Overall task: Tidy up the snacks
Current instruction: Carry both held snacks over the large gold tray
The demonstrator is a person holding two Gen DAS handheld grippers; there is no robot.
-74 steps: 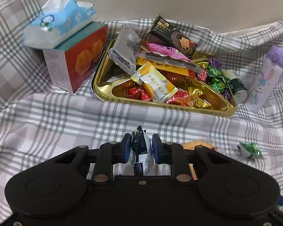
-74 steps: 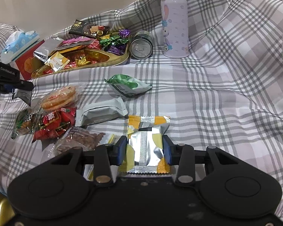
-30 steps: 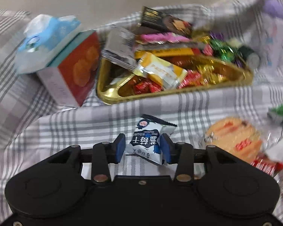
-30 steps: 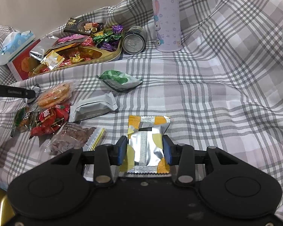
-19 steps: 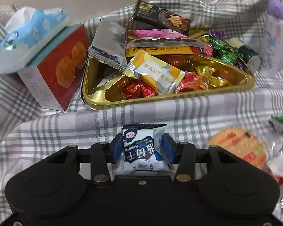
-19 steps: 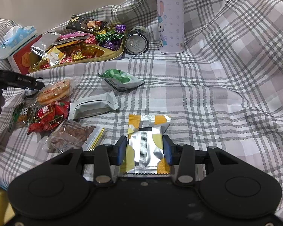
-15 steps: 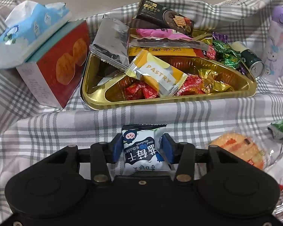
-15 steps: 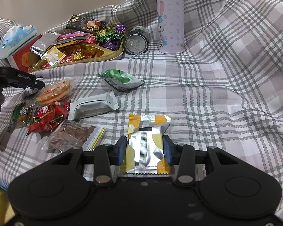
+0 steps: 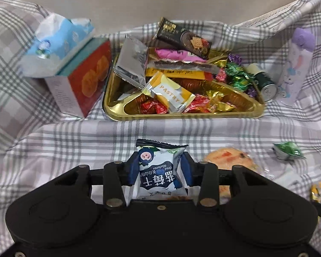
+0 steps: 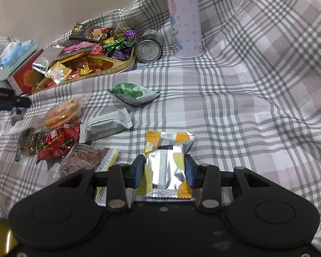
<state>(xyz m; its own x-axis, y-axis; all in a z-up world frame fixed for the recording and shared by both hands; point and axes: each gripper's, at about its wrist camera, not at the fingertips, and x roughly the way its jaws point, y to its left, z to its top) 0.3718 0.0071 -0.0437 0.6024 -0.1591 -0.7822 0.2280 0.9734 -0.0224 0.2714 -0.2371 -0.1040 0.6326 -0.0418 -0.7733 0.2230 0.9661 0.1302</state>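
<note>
Snacks already crowd the gold tray [image 9: 182,115]; several lie loose on the plaid cloth [image 10: 235,98]. Our left tongs [image 9: 159,172] grip a blueberry packet [image 9: 160,171], our right tongs [image 10: 163,171] a yellow-silver pastry packet [image 10: 167,167].

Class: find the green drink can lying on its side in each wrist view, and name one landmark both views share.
Left wrist view: the can lies far right, just past the gold tray.
Right wrist view: the can lies upper middle, between tray and bottle.
Shared landmark: the purple bottle.
</note>
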